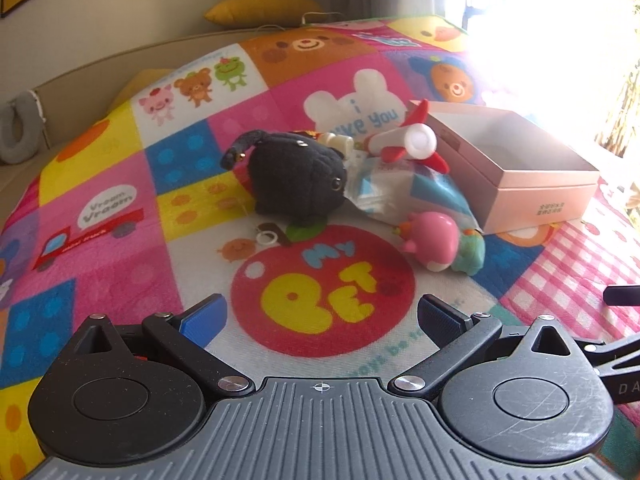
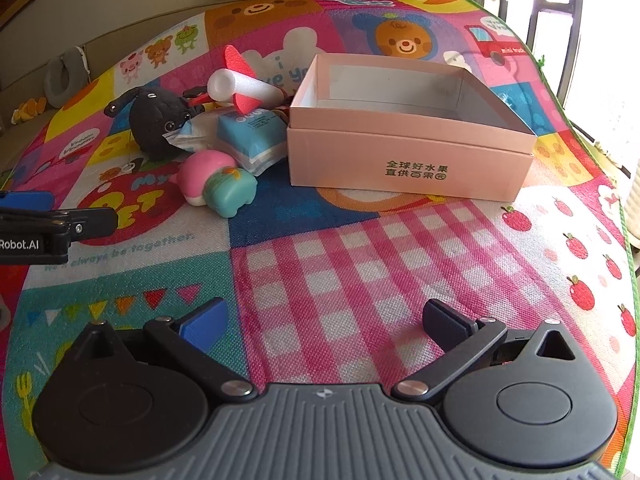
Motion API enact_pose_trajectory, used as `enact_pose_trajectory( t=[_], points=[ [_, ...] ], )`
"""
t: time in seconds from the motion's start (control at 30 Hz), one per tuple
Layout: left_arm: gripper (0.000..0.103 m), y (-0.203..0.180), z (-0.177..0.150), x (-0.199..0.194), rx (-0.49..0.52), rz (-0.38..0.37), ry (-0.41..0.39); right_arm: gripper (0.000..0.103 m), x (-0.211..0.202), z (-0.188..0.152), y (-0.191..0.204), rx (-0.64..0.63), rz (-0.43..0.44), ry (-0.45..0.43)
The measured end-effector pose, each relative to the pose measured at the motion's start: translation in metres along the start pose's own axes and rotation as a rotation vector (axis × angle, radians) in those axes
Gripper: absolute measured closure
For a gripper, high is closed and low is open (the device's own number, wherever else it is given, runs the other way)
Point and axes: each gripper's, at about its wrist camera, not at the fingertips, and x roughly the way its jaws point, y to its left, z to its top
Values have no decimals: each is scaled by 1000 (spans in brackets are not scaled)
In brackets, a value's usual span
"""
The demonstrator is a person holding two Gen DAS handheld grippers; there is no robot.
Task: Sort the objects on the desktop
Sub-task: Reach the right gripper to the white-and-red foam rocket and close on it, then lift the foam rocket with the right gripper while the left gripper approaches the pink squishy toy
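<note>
Left wrist view: the left claw [image 1: 322, 320], spread wide and empty, hovers low over a colourful cartoon play mat [image 1: 120, 208]; the right claw [image 2: 324, 322] is likewise agape. Centre-frame, a black plush toy [image 1: 298, 178], red-and-white foam plane [image 1: 408, 144], blue tissue packet [image 2: 250, 138] and pink-and-green squishy toy [image 1: 440, 246] crowd together beside an empty pink cardboard box [image 2: 408, 156]. Grabbing one risks dragging its neighbours.

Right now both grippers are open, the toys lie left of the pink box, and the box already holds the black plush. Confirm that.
Not quite. The pink box holds nothing; the right wrist view shows its bare inside. The black plush lies on the mat beside the other toys. The rest stands: left gripper and right gripper are open.
</note>
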Motion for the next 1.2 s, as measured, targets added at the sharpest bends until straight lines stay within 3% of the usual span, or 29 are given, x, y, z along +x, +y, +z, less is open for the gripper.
enact_pose_trajectory(
  t=[0.17, 0.23, 0.3, 0.4, 0.5, 0.57, 0.6, 0.7, 0.8, 0.97, 1.07, 1.2],
  points=[
    [0, 27, 6, 2, -64, 42, -1, 0, -1, 18, 26, -134, 0, -123],
    [0, 35, 8, 2, -81, 51, -8, 10, 2, 29, 38, -187, 16, -156],
    [0, 42, 10, 0, -98, 54, -19, 24, 10, 40, 46, -203, 55, -135],
    [0, 53, 11, -4, -128, 51, -36, 29, 28, 53, 59, -200, 95, -91],
    [0, 62, 13, -6, -146, 53, -50, 34, 33, 61, 70, -177, 241, -63],
    [0, 69, 15, -7, -157, 66, -58, 34, 25, 66, 76, -174, 336, -94],
    [0, 72, 15, -7, -164, 72, -61, 34, 21, 69, 78, -181, 340, -123],
    [0, 81, 15, -6, -193, 85, -67, 36, 10, 83, 82, -208, 224, -237],
    [0, 81, 13, -3, -198, 66, -57, 44, 19, 106, 80, -165, 107, -277],
    [0, 64, 5, -2, -147, -1, -39, 45, 62, 144, 76, -77, 46, -232],
    [0, 56, 0, -5, -123, -24, -30, 70, 83, 150, 75, -72, 26, -165],
    [0, 52, -2, -6, -117, -25, -15, 71, 53, 134, 64, -79, 87, -186]
  ],
)
